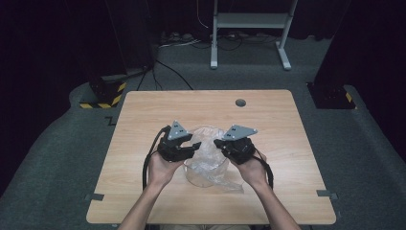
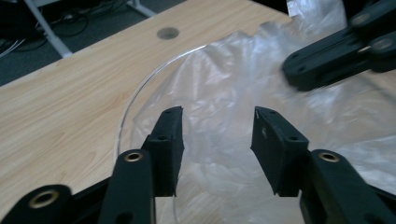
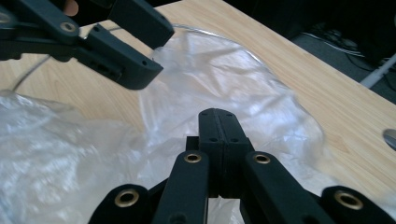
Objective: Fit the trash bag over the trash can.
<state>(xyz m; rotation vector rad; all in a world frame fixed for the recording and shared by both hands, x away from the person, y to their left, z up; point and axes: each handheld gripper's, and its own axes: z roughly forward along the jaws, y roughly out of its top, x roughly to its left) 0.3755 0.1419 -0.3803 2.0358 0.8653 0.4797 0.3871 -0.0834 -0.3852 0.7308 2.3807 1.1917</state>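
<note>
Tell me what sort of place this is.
Probably a lab or recording studio: one bare wooden table on grey carpet, dark curtains around, floor cables and a white stand behind.

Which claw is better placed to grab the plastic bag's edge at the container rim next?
Likely the left claw: its jaws stand open over the plastic bag; the right claw is shut.

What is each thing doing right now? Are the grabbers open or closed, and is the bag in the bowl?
Left gripper: open, jaws apart over the bag.
Right gripper: shut, jaws pressed together; whether plastic is pinched between them cannot be told.
Clear plastic bag: crumpled, lining the bowl, spilling over its near edge.
Clear bowl: upright on the table.
Wooden table: flat, bearing the bowl.
</note>
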